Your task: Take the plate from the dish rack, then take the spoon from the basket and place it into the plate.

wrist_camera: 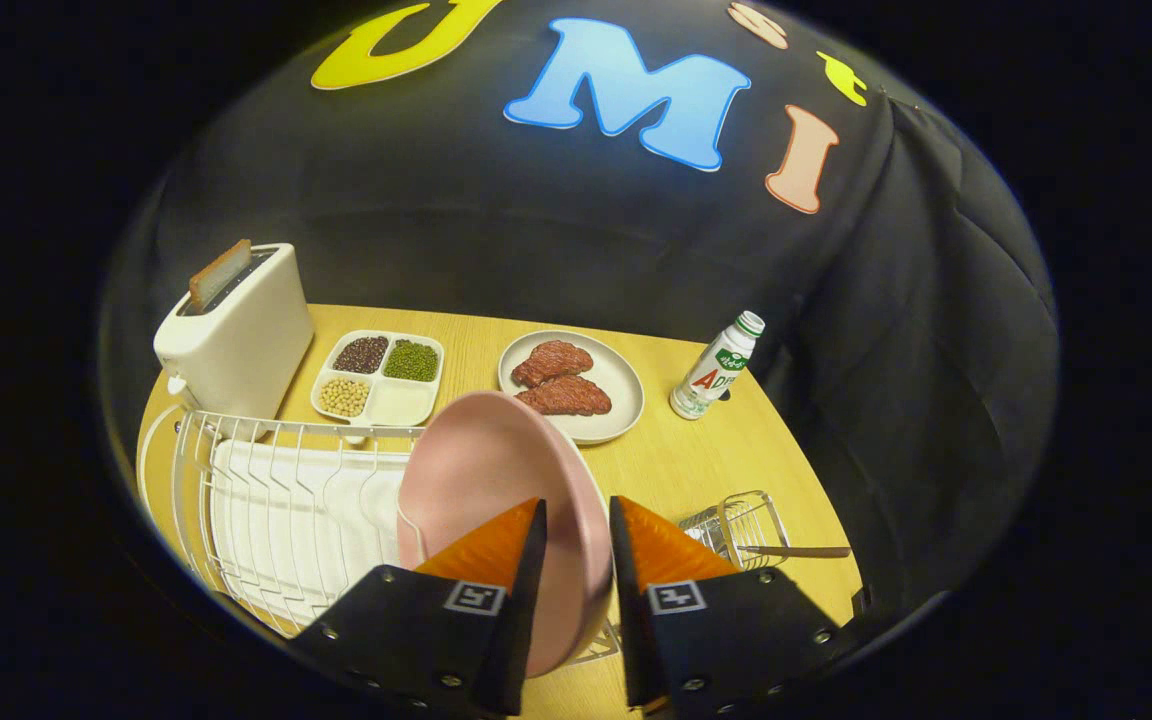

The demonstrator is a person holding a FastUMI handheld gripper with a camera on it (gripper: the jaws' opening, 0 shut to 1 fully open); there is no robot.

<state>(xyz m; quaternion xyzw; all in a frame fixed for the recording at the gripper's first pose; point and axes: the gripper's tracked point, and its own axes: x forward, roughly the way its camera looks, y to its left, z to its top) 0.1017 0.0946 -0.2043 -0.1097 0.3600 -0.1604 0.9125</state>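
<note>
A pink plate (pixel 496 470) stands on edge at the right end of the white wire dish rack (pixel 276 510). My gripper (pixel 578 515) is shut on the plate's near rim, one finger against its hollow face and the other against its back. To the right of the fingers a small wire basket (pixel 726 520) sits on the table. The spoon (pixel 796 551) lies in it, its handle sticking out to the right.
Beyond the rack stand a white toaster (pixel 236 335) with a slice of bread in it, a divided tray of beans (pixel 378 377), a plate with two pieces of meat (pixel 621 400) and a small bottle (pixel 716 368). Bare wooden tabletop (pixel 696 460) lies between the meat plate and the basket.
</note>
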